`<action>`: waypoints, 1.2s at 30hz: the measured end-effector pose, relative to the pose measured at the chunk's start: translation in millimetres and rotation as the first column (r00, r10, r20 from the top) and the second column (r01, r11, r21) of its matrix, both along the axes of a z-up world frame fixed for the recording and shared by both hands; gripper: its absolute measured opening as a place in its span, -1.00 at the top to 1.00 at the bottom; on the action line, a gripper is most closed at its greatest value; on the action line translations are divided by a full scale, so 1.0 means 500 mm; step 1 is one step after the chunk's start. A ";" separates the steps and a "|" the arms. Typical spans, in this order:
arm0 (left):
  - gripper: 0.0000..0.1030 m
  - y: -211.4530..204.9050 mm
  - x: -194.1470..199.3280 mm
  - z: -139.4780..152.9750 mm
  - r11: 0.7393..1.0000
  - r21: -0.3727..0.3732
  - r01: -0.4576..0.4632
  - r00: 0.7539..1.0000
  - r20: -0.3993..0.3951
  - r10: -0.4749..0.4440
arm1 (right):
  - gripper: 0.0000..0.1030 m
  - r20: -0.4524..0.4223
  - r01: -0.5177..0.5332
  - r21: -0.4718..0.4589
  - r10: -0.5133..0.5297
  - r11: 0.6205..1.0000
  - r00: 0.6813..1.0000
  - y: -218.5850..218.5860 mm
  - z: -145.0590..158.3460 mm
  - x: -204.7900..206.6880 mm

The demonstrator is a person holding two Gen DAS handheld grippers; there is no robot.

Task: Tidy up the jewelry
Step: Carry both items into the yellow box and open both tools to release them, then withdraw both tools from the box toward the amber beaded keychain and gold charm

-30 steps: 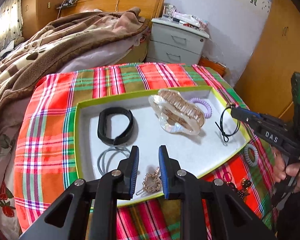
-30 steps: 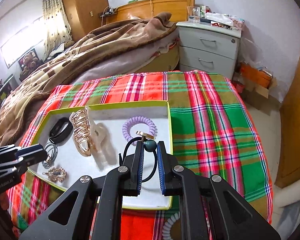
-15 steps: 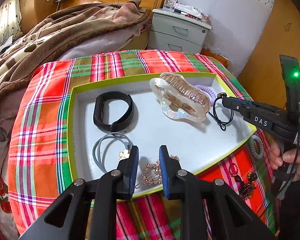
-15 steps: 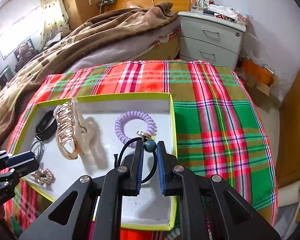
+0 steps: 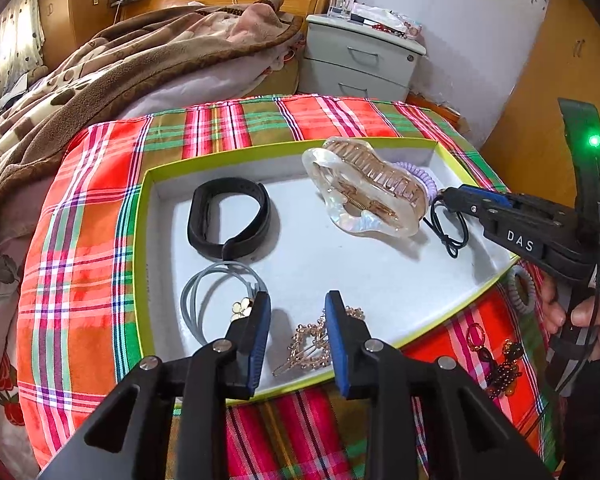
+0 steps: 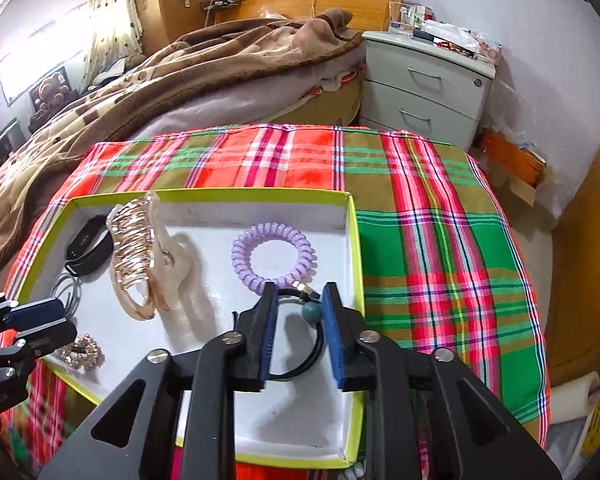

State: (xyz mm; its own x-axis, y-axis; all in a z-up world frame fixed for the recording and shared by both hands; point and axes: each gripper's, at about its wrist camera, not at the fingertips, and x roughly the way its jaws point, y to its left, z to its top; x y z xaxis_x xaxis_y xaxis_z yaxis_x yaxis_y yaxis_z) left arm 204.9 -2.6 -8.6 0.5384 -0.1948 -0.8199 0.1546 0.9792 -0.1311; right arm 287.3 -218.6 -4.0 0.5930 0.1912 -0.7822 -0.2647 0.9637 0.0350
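Plaid cloth point(image 5: 100, 216), tray point(image 5: 142, 240): both drop-offs underway, left gripper point(image 5: 296, 330) jaws opening over gold hairpin point(image 5: 308, 346), right gripper point(image 6: 300, 326) jaws opening, black hair tie point(image 6: 312, 344) loose between; next, lift clear w/o snagging, fetch leftovers.

A shallow white tray point(image 5: 156, 264) with a lime-green rim lies on the plaid cloth. Inside it, a black wristband point(image 5: 228, 220) lies flat at the far left, with a grey cord loop point(image 5: 204, 296) nearer. A large clear and rose-gold claw clip point(image 5: 364, 200) rests mid-tray beside a purple coil tie point(image 6: 272, 254). A gold beaded hair pin point(image 5: 312, 344) lies at the near edge. A black elastic with a teal bead point(image 6: 312, 312) lies at the right.
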 end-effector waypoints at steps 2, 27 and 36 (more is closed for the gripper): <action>0.42 0.000 -0.001 0.002 1.000 -0.002 0.000 1.000 0.002 0.000 | 0.43 0.010 0.001 -0.002 -0.001 1.000 1.000 0.002 0.003 -0.004; 0.29 -0.014 -0.063 0.037 1.000 -0.013 -0.006 0.999 0.043 0.007 | 0.41 0.086 0.026 0.097 -0.034 0.995 0.996 -0.044 0.055 -0.102; 0.20 -0.063 -0.099 0.038 0.996 -0.044 0.083 0.996 0.038 -0.081 | 0.07 0.104 0.063 0.146 -0.078 0.987 0.992 -0.099 0.064 -0.161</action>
